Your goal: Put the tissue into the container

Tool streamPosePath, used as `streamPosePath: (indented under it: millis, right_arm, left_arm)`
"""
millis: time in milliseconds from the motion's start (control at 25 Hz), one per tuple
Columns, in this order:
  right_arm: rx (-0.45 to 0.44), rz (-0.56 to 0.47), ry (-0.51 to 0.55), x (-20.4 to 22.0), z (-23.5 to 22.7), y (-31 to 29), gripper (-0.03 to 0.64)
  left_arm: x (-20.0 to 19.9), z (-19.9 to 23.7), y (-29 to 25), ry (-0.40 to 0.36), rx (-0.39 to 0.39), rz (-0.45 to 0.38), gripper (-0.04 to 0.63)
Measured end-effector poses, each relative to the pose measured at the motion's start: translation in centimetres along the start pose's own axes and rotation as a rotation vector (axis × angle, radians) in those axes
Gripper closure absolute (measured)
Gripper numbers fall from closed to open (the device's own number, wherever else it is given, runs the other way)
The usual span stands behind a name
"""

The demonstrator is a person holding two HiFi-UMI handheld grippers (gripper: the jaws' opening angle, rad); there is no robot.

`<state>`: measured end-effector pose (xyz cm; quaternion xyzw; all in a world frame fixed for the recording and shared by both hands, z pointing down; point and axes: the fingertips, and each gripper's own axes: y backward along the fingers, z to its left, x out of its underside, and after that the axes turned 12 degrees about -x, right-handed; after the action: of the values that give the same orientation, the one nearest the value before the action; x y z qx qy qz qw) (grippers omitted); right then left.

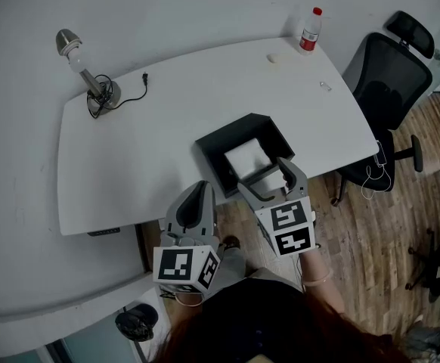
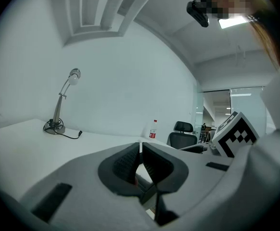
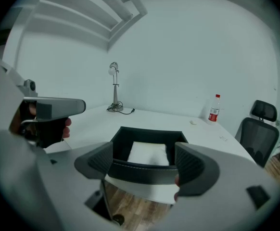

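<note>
The white table (image 1: 167,134) stretches ahead of both tools. The black container (image 1: 214,148) sits straight ahead of the right gripper (image 1: 264,177), whose jaws stand wide apart and empty. To its left, the left gripper (image 1: 199,191) is clenched on nothing. The tissue (image 1: 248,157) lies inside the container.

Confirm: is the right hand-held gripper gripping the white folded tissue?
No, the right hand-held gripper is open; the white folded tissue lies inside the black rectangular container.

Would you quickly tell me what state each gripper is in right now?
Left gripper: shut, holding nothing.
Right gripper: open, holding nothing, by the container, which has the tissue inside.
</note>
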<state>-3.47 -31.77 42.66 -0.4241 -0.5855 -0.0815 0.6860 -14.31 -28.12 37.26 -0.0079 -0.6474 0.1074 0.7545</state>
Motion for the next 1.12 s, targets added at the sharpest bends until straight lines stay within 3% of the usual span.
streamPosePath:
  millis: [1120]
  right_arm:
    - [-0.059,-0.185,0.075,-0.3,4.8,9.1,0.198]
  left_arm:
    - [-0.1,-5.5,8.6,-0.05,-0.01,-0.067,0.557]
